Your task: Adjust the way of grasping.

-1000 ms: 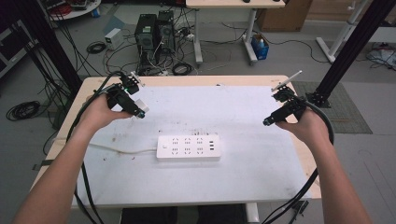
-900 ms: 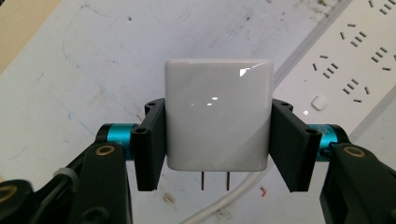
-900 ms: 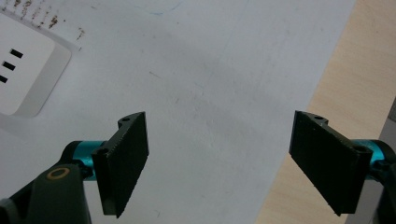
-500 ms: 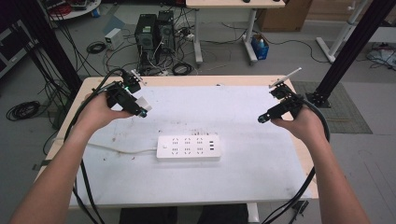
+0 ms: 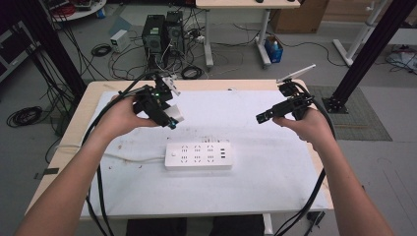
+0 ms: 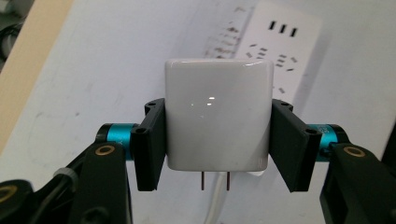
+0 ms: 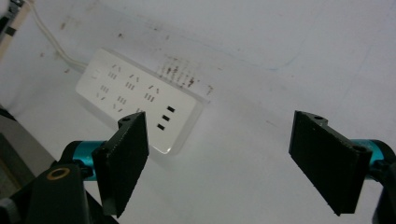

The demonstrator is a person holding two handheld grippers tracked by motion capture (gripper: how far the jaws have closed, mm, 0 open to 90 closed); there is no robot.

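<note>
A white plug adapter [image 6: 218, 114] is clamped in the left gripper [image 6: 218, 140] above a power strip [image 5: 198, 156].

In the left gripper view the adapter is pinched on both flat sides, its two metal prongs pointing back toward the camera. In the high view the power strip is seen lying lengthwise across the white table [image 5: 275, 196], near the front, between both hands; the prongs are not resolved there. The right gripper [image 7: 229, 158], jaws spread wide apart with nothing between them, is held over the table's right side.

Your power strip [image 5: 198, 156] lies mid-table [image 5: 275, 196] — between your hands. The left gripper [image 5: 169, 118] holds the charger [image 6: 217, 114] above its left end.
</note>
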